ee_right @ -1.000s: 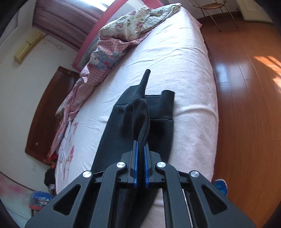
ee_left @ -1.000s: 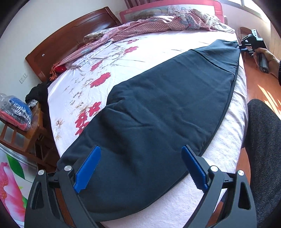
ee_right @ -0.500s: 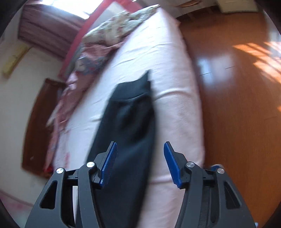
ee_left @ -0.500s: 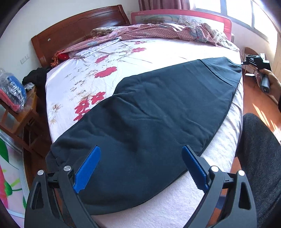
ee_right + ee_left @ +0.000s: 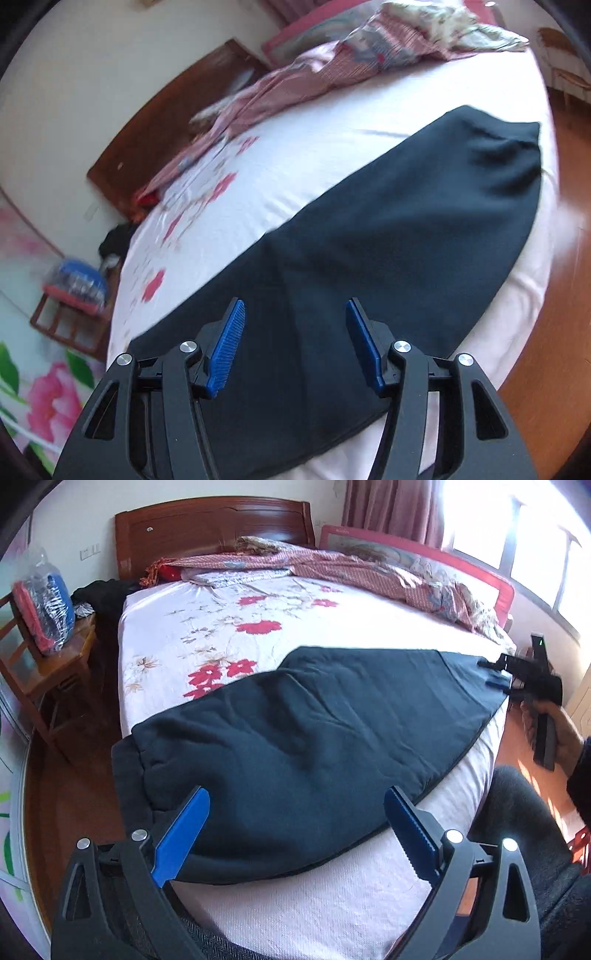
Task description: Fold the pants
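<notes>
1. Right gripper (image 5: 293, 341): its jaws have just been opening and now stand apart with nothing pinched between them; the dark cloth lies below and beyond the blue pads (image 5: 226, 347), not pressed by them.
2. Left gripper (image 5: 295, 834): jaws spread wide and empty, poised over the near end of the garment.
3. Pants (image 5: 314, 731): one dark pair, laid lengthwise along the near edge of the bed (image 5: 332, 908), apparently already doubled leg on leg. One end overhangs the bed corner beside the left gripper; the other end reaches the far corner, near the hand (image 5: 565, 734) seen in the left wrist view.
4. Risk, overhang: the end hanging off the corner may drag the cloth towards the floor if lifted carelessly.
5. Risk, partial grasp: the cloth looks thick and layered. A shallow bite may take only the top layer, so the layers would slide apart and the fold would skew.
6. Risk, uneven lift: if the two grippers lift the ends unequally, the creases mid-length are likely to be folded in.
7. Risk, sheet pickup: a low approach could pinch the floral sheet (image 5: 229, 627) together with the cloth.
8. Count: two grippers, one pair of pants, one bed, one crumpled quilt (image 5: 351, 568) at the far side, one wooden headboard (image 5: 210, 524), one bedside stand (image 5: 48, 664) carrying one plastic-wrapped bundle (image 5: 44, 609).
</notes>
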